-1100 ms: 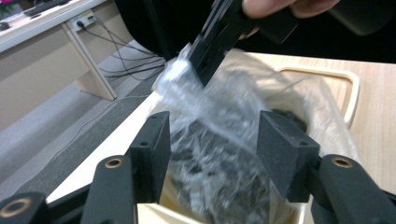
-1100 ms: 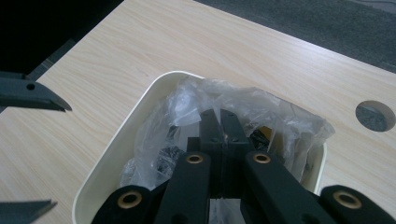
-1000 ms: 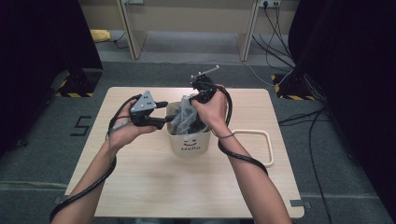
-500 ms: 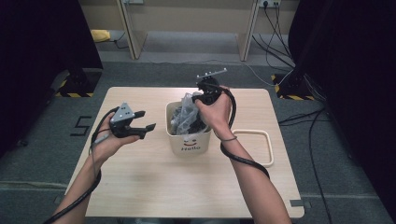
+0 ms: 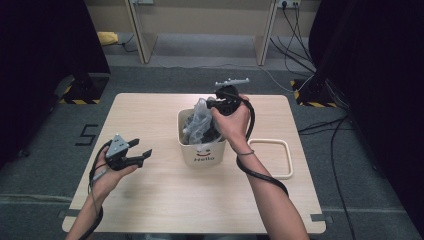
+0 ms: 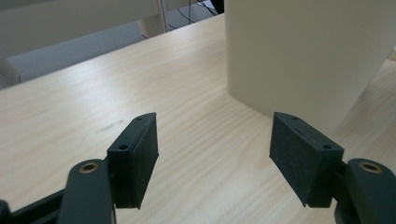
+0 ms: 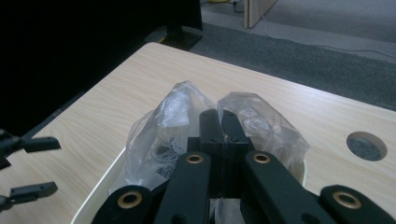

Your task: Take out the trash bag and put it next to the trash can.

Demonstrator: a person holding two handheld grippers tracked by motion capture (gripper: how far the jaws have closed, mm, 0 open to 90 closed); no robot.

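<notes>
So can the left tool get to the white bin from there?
Probably yes. The left tool is open and holds nothing, and just bare table lies between it and the white bin.

Wooden table, cream frame (perhaps a lid) lying right.

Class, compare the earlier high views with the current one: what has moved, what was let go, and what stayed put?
The left gripper has pulled away from the bin toward the table's left and sunk lower; its fingers have just been opening, nothing between them. The right gripper stays shut on the clear plastic bag over the bin. The bin and white frame have not moved.
</notes>
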